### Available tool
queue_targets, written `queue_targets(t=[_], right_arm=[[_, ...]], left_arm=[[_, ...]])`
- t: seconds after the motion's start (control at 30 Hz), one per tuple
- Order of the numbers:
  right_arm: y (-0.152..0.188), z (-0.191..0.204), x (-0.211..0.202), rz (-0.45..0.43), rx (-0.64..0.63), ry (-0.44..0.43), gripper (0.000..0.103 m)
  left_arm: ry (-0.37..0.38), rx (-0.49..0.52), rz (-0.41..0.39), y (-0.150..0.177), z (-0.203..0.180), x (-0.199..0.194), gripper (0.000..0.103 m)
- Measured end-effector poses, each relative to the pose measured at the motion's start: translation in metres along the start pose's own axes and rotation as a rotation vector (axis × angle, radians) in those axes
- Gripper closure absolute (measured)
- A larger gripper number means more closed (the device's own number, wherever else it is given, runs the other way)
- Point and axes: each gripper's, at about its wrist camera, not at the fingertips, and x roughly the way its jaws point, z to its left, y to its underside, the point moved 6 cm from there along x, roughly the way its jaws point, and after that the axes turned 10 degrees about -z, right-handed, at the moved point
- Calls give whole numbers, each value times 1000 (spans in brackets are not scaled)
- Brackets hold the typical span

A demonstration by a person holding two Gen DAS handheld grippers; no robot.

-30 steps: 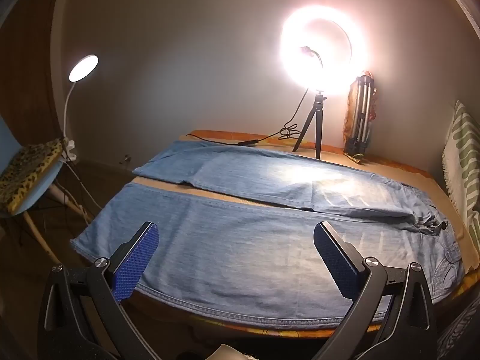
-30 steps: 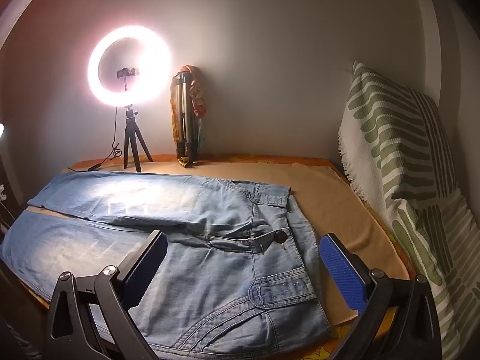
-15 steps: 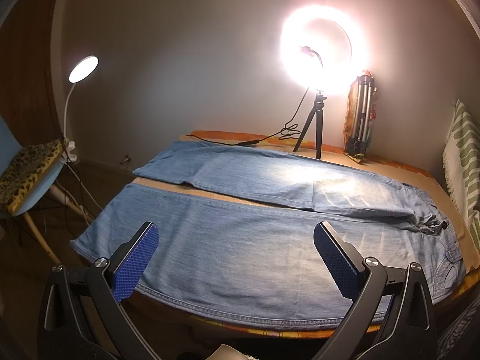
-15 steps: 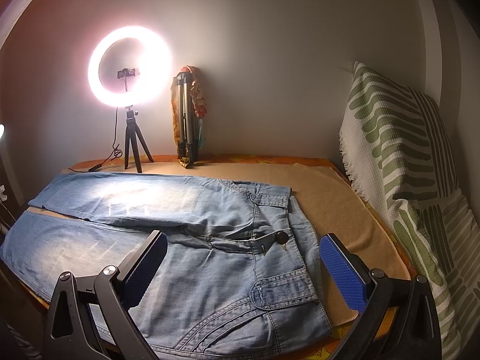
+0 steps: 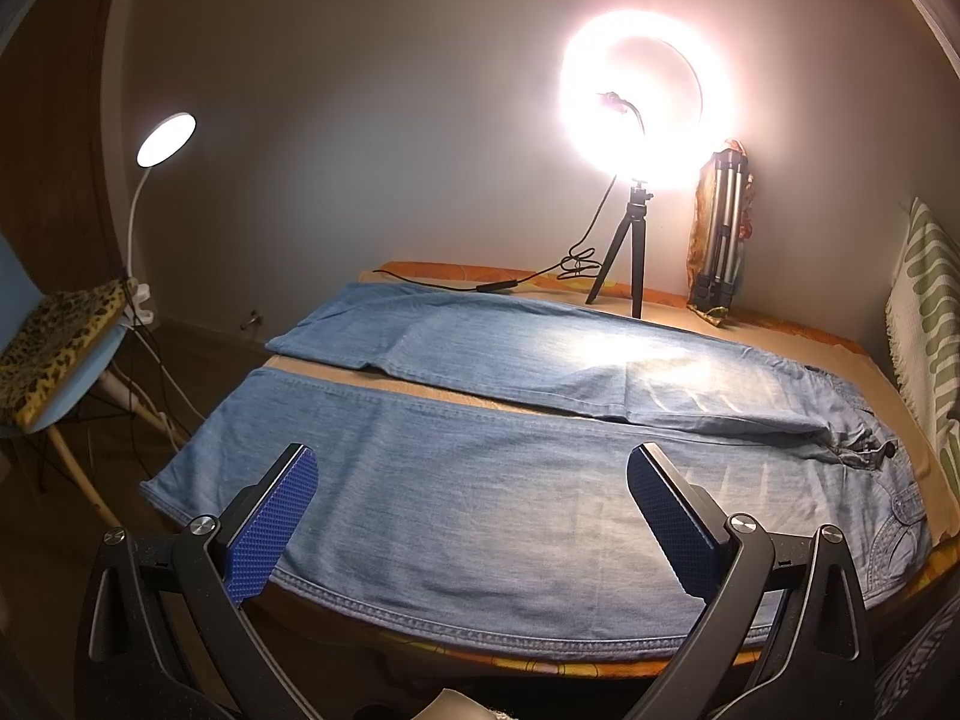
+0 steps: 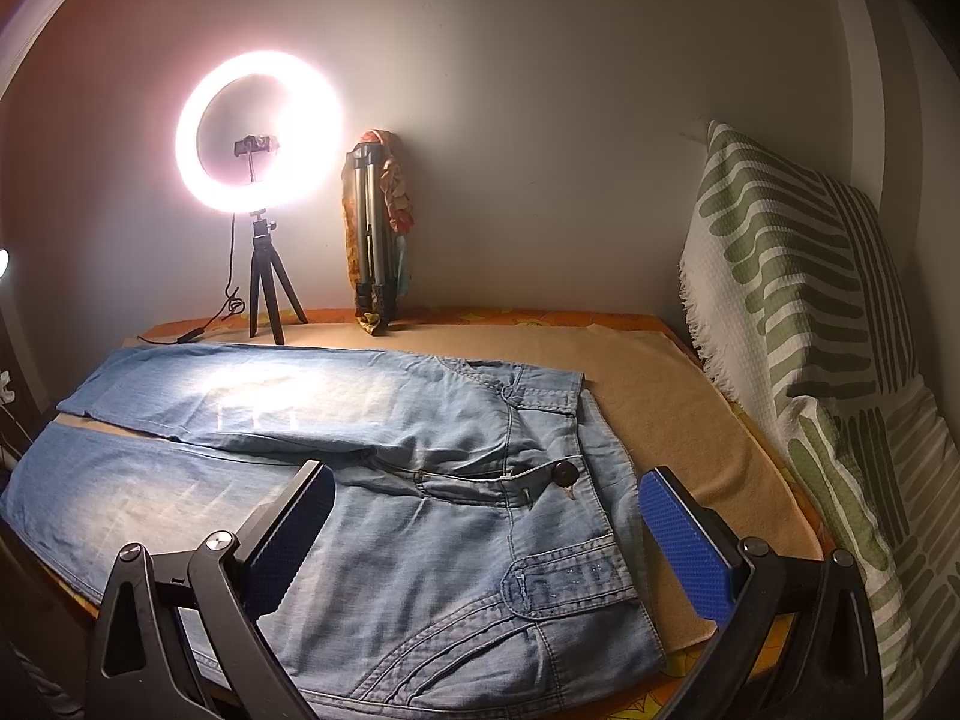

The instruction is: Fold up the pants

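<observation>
The pants (image 5: 510, 498) lie flat and unfolded on the bed (image 6: 672, 396), legs toward 9 o'clock, waistband toward 3 o'clock. The left gripper (image 5: 474, 516) hovers above the near leg, jaws wide apart, empty. The right gripper (image 6: 486, 534) hovers above the waistband, jaws wide apart, empty.

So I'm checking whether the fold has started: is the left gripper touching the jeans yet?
Cannot tell. In the left wrist view the left gripper is wide open over the near leg of the jeans, but this forward view cannot show any height gap.
</observation>
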Motion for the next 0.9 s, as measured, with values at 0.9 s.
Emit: queue_targets(t=[0.9], right_arm=[[-1, 11, 8, 12, -24, -65, 0]], left_arm=[[17, -36, -2, 4, 12, 3, 0]])
